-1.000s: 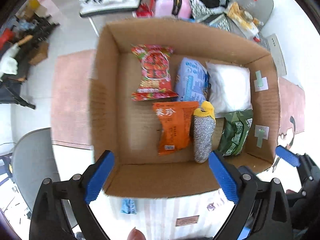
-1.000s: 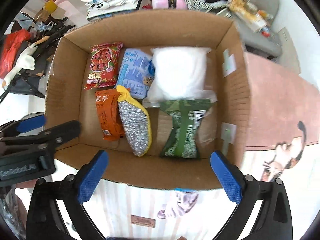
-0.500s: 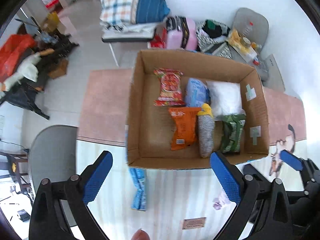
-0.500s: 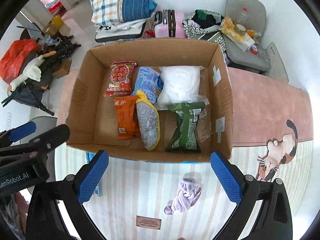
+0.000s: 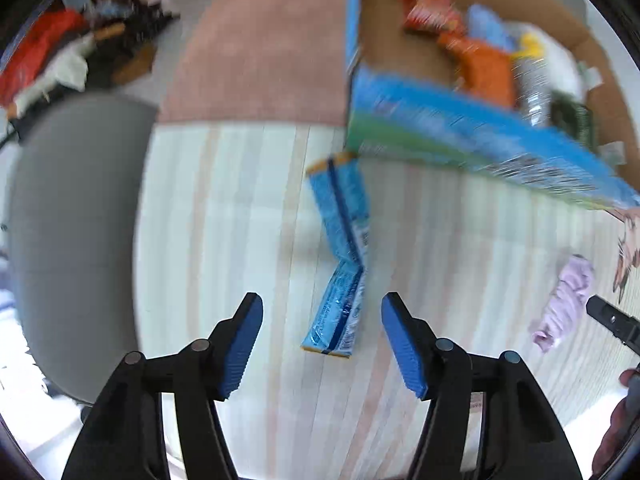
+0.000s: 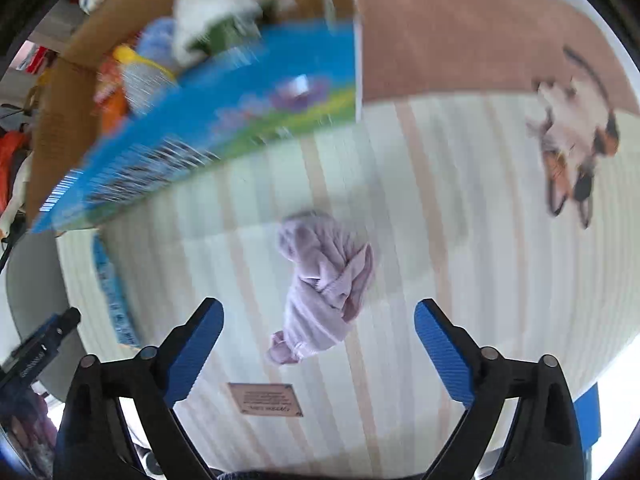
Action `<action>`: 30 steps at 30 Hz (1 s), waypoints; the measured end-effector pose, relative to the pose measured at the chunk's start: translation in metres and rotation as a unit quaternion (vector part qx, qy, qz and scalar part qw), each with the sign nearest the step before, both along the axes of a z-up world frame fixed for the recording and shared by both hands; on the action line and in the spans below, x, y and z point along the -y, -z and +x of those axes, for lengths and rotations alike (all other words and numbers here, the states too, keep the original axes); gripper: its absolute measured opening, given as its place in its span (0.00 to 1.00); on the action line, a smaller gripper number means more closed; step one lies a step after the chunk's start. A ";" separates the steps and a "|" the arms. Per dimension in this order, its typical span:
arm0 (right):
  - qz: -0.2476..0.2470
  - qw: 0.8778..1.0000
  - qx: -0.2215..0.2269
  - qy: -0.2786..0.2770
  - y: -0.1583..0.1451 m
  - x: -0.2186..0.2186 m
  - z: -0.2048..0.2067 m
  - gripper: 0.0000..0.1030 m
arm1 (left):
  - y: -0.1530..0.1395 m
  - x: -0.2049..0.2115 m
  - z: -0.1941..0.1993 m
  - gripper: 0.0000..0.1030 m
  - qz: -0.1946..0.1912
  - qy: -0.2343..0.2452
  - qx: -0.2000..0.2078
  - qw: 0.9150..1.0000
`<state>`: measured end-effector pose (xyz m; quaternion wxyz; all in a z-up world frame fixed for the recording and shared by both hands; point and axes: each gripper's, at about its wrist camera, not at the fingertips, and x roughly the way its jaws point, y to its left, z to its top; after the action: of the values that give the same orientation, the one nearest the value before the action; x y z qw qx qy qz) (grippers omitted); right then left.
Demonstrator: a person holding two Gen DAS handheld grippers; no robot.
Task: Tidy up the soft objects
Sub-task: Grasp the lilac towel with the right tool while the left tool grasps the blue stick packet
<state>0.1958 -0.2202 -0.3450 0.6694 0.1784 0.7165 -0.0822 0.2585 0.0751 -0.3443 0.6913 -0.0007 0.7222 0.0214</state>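
Blue foil snack packet point(image 5: 342, 264) sits dead ahead of the left gripper point(image 5: 322, 346), its near end just past the fingertips at 12 o'clock and a touch toward 1. Long axis runs almost straight away from the gripper, kinked in the middle, with the far end leaning to 11 o'clock and stopping just short of the cardboard box with the blue-and-green printed front point(image 5: 480, 148). Jaws are spread wide with nothing between them, and the packet is narrower than the gap, so a straight push forward looks enough to straddle it across its short width.

Over on the other side, the right gripper point(image 6: 320, 346) is also wide apart and empty. Crumpled lilac soft cloth point(image 6: 324, 288) lies at its 12 o'clock, the knotted tail end already near the line between the blue pads, the bulkier bunch farther out. It stretches away from the gripper, tilted slightly to 1 o'clock.

Both things rest on the pale striped mat point(image 6: 440, 240) on the tabletop, well apart from each other: the cloth is at 3 o'clock of the packet in the left view. Each hand is clearly nearer its own target. The box sits beyond both, at 1 o'clock for the left hand and 11 o'clock for the right, already holding several packets, though motion blur smears the detail.
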 end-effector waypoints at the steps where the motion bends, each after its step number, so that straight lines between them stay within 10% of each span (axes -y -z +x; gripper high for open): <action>1: -0.001 1.000 -0.005 0.000 0.007 0.000 0.000 0.91 | 0.009 -0.001 0.001 0.57 -0.005 -0.003 -0.007 1.000; 10: -0.012 0.999 -0.032 -0.022 0.054 -0.014 -0.002 0.44 | 0.064 0.010 0.013 0.61 -0.002 0.009 -0.047 0.999; 13: -0.009 0.999 -0.037 -0.028 0.054 -0.017 -0.005 0.42 | 0.064 0.013 0.012 0.54 -0.005 0.017 -0.048 0.999; 16: -0.010 0.998 -0.035 -0.045 0.048 -0.022 -0.006 0.41 | 0.061 0.015 0.009 0.25 -0.015 0.022 -0.044 0.999; 30: 0.050 0.992 0.047 -0.105 -0.042 -0.032 -0.005 0.41 | -0.012 0.029 -0.034 0.18 -0.074 0.004 0.015 0.997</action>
<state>0.1912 -0.1886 -0.3028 0.6973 0.1395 0.7023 0.0328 0.2242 0.0461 -0.3327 0.7001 -0.0492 0.7115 -0.0346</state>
